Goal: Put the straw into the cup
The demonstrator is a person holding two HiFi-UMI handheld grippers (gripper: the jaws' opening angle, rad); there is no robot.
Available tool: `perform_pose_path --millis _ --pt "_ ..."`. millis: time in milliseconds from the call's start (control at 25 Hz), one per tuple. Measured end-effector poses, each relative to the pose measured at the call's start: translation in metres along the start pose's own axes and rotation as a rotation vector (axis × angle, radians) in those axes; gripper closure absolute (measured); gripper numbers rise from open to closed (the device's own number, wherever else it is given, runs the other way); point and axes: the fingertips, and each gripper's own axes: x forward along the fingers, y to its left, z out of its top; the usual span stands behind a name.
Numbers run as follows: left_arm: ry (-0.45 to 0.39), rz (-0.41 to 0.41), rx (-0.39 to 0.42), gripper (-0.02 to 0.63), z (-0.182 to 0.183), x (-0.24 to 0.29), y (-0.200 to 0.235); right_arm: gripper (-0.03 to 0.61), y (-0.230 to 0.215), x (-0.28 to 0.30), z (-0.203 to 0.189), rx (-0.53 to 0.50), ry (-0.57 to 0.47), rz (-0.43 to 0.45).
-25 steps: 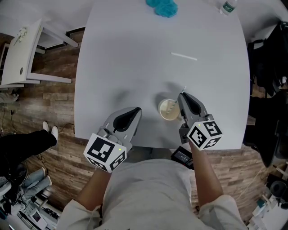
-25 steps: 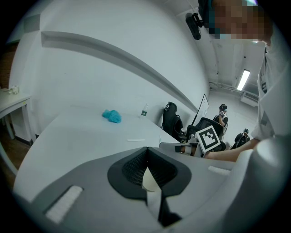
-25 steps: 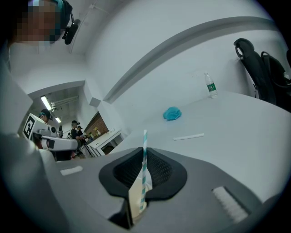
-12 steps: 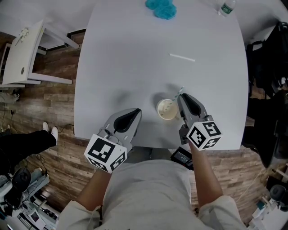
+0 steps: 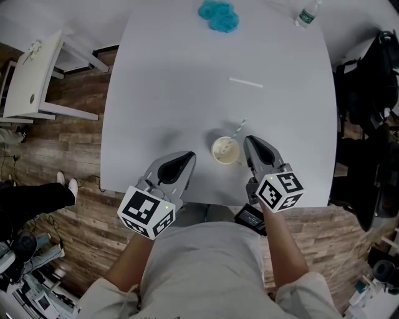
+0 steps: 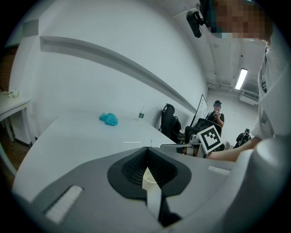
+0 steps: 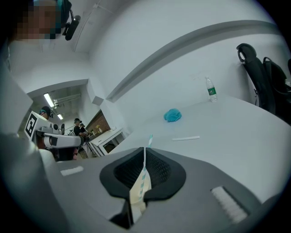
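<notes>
A paper cup [image 5: 224,150] stands near the front edge of the white table [image 5: 174,81]. A teal-striped straw [image 5: 239,127] stands in it, leaning away to the right. My right gripper [image 5: 249,139] is shut just right of the cup, its tip a little short of the straw's top end and apart from it. My left gripper [image 5: 187,154] is shut left of the cup, holding nothing. In the right gripper view the straw [image 7: 144,175] and cup [image 7: 136,195] show through the slit below the closed jaws. The left gripper view shows the cup [image 6: 149,179] the same way.
A white straw wrapper [image 5: 245,83] lies mid-table beyond the cup. A blue cloth [image 5: 218,15] and a water bottle [image 5: 305,14] sit at the far edge. A white side table [image 5: 31,68] stands left, black bags and a chair [image 5: 368,81] right.
The straw's top end was at my right gripper's tip a second ago. It now stands free in the cup, and the right gripper has drawn back slightly. The left gripper has stayed put.
</notes>
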Motion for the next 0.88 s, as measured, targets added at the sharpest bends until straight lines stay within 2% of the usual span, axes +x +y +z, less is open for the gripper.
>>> perform_pose_path --millis 440,880 --pt "-0.026 -0.005 0.014 0.595 0.002 -0.010 -0.021 0.571 0.017 -0.036 0.005 -0.137 0.009 -0.001" --pt "-0.057 -0.026 0.038 0.595 0.010 -0.023 -0.049 0.571 0.031 -0.072 0.027 -0.164 -0.046 -0.010"
